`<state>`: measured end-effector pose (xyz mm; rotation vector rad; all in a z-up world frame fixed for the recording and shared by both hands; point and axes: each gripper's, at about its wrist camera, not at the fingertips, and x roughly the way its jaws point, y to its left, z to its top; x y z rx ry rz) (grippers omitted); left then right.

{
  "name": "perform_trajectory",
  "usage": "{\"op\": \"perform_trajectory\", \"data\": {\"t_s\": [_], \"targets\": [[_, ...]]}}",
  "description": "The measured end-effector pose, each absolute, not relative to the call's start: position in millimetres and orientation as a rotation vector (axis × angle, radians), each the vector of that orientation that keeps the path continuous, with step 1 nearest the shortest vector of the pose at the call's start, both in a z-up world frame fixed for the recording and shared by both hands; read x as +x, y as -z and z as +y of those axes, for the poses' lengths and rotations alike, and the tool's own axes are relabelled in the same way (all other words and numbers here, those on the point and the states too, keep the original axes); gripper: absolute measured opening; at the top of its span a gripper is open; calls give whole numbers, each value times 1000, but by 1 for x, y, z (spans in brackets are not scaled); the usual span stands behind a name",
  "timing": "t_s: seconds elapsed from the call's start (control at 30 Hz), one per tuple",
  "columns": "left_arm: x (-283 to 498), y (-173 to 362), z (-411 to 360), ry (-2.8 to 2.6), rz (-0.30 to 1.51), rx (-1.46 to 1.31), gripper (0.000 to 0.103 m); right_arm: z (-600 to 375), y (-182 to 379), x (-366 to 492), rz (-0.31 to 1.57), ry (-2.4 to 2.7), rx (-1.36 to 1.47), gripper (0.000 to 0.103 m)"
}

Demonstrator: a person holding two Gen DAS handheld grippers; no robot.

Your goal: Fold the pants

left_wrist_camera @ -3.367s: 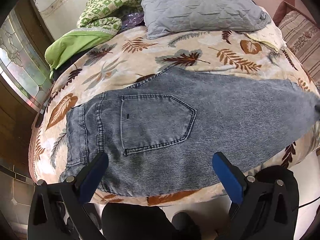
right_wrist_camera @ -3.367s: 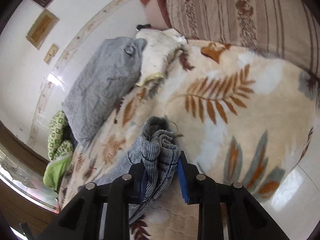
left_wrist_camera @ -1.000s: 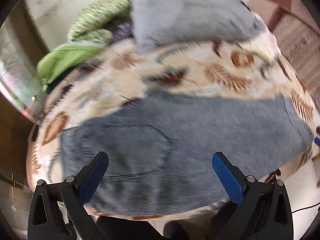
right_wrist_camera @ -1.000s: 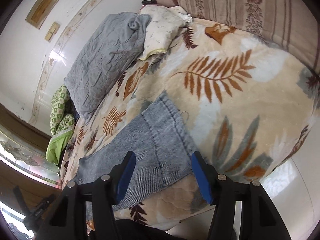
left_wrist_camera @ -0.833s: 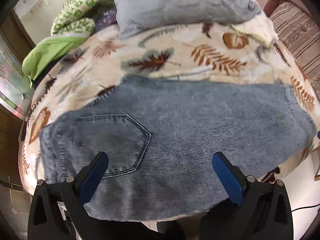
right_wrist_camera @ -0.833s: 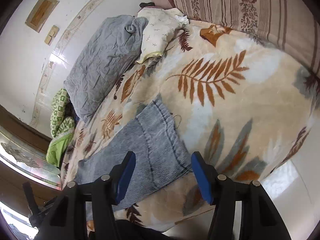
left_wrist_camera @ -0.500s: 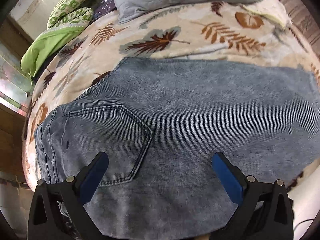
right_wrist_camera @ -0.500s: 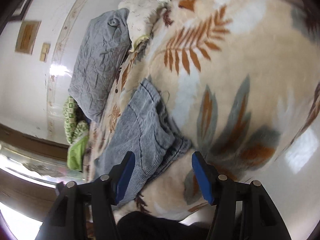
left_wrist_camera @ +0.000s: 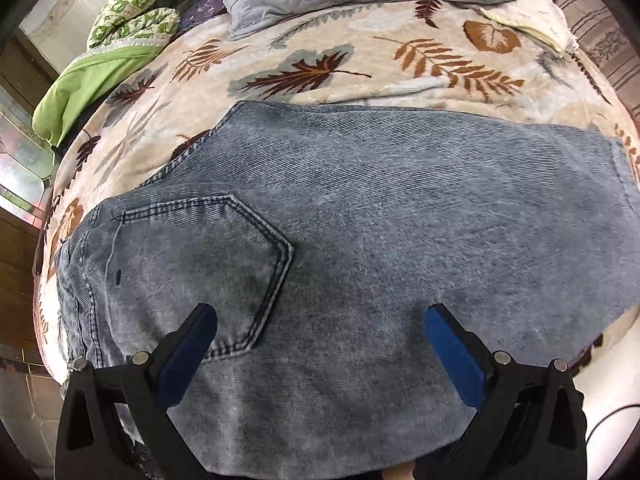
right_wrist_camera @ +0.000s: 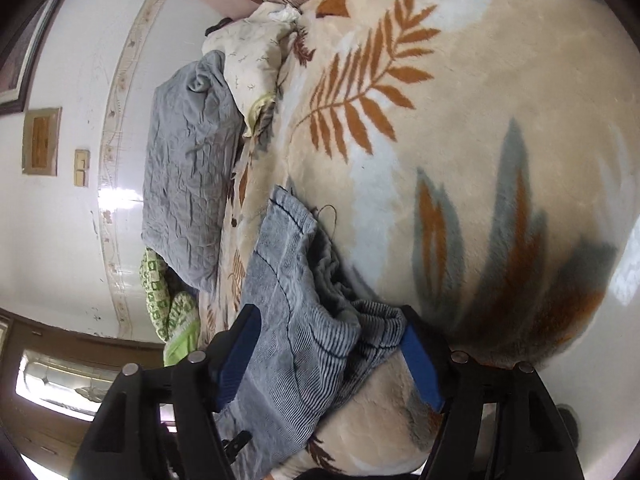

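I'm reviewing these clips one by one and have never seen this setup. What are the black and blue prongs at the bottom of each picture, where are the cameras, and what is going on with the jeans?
There is no robot here. A person holds a hand tool with two fingers in each hand, and a wide-angle camera on each tool looks forward along its fingers. The prongs are those fingers.

The left camera looks down on grey-blue jeans spread flat on a leaf-patterned blanket on a bed, back pocket up. The left gripper is open over them, holding nothing.

The right camera looks at the leg end of the jeans, where the hem is bunched. The right gripper is open, with one finger on each side of that bunch, not yet closed. A grey pillow lies further back.
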<state>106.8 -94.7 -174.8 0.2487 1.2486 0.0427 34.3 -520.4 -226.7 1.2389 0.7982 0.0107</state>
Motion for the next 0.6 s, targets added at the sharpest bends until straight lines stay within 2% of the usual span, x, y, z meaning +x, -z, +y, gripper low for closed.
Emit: {"op": "perform_trajectory", "data": {"t_s": [0.03, 0.07, 0.1, 0.37, 0.6], "targets": [[105, 172, -93, -39, 1243, 241, 103, -519, 224, 35, 793, 0, 1230, 61], [104, 168, -90, -37, 1235, 233, 103, -518, 222, 35, 796, 4, 1214, 38], [101, 163, -87, -36, 1227, 224, 103, -517, 220, 35, 800, 0, 1201, 32], [83, 135, -41, -50, 1182, 104, 103, -480, 153, 47, 768, 28, 920, 31], [69, 126, -3, -57, 1164, 8, 103, -386, 83, 71, 785, -76, 592, 30]]}}
